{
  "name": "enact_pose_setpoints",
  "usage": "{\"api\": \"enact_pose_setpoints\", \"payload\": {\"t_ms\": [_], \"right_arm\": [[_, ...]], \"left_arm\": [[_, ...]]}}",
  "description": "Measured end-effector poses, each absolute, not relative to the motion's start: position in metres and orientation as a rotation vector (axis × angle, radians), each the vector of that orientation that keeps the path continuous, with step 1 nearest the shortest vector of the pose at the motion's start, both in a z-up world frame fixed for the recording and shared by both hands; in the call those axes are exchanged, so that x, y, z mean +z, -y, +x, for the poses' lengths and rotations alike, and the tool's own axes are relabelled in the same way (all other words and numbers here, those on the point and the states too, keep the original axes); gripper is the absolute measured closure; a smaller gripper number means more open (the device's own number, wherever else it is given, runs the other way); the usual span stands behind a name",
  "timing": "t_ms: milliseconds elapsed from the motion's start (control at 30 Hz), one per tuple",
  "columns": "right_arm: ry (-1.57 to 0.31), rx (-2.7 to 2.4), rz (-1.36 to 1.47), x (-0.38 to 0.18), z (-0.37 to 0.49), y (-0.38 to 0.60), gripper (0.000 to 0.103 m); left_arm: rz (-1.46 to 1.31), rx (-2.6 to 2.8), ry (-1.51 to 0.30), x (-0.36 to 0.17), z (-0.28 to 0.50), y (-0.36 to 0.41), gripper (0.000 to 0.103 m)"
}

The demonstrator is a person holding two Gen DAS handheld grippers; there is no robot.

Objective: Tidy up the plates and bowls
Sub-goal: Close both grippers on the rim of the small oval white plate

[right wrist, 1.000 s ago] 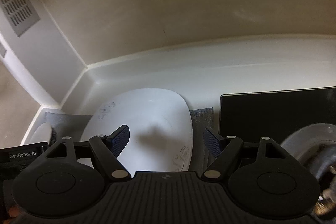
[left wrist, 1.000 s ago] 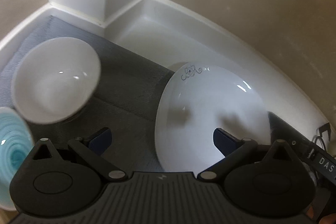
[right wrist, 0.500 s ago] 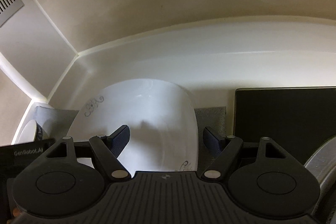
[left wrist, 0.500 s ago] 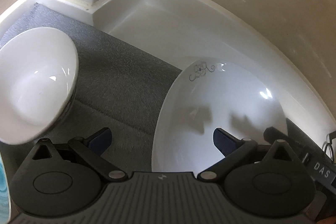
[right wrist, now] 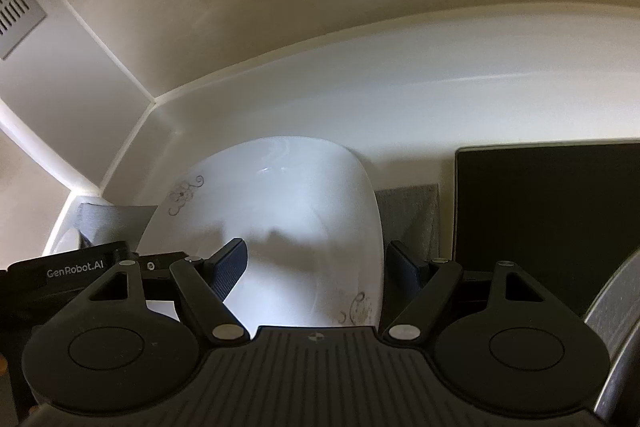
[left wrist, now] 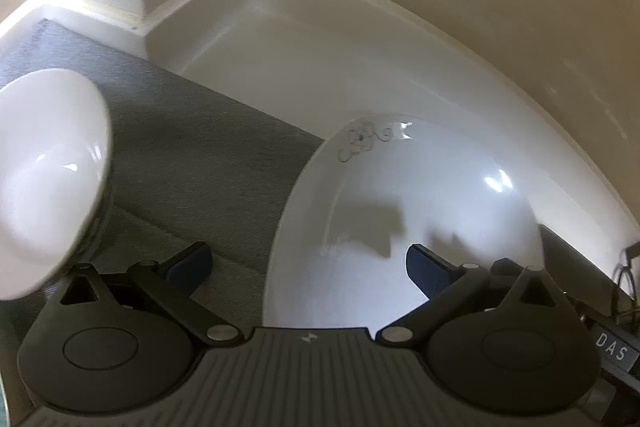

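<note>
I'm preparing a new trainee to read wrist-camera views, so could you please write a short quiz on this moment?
1. True or false: the left gripper is clamped on the white bowl.
2. Which of these lies under the square white plate? A) a wooden board B) a grey mat C) a blue towel
3. Fill in: at the right edge of the right wrist view, beside the plate, lies a flat ____ panel.

Key
1. False: both the left gripper and the right gripper stand open over the plate, gripping nothing.
2. B.
3. Black.
</note>
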State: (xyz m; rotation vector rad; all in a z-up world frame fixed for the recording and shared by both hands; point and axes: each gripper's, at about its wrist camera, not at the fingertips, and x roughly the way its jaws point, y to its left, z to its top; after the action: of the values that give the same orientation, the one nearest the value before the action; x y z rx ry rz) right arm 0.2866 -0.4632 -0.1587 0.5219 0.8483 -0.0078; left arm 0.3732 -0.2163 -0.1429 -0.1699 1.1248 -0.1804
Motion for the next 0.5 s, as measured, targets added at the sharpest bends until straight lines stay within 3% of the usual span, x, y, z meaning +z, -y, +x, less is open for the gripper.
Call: {"api": "enact_pose_setpoints", "payload": {"t_ms": [67,100,133,167,233,267,500], "right_arm": [[-0.853,-0.006,0.542,-0.16,0.287,0.465,0.026],[-0.86,-0.012,0.55,-0.16,0.288,0.465,0.037],[-0.87,-0.016,0.556,-0.161,0.289,0.464,0.048],[-0.871,-0.04,0.547,-0.161,0.289,0.463,0.054],[-0.871,-0.076,0.523,-0.161,0.287,0.464,0.076],[-0.873,-0.094,0.521,-0.161,0.286,0.466,0.079],[-0.851,-0.118,0.517,-0.157,0.285,0.463,0.08]], "left_arm": [[-0.184,-0.196,-1.13,-0.143,0.374,0.216,0.003],[-0.183,-0.206,-1.128,-0.141,0.373,0.217,0.007],[-0.175,-0.209,-1.121,-0.139,0.373,0.218,0.022],[-0.169,-0.217,-1.111,-0.137,0.372,0.219,0.044],[-0.177,-0.125,-1.104,-0.135,0.37,0.214,0.065],[-0.209,-0.119,-1.097,-0.135,0.369,0.209,0.067],[-0.209,-0.17,-1.079,-0.129,0.367,0.205,0.076]]}}
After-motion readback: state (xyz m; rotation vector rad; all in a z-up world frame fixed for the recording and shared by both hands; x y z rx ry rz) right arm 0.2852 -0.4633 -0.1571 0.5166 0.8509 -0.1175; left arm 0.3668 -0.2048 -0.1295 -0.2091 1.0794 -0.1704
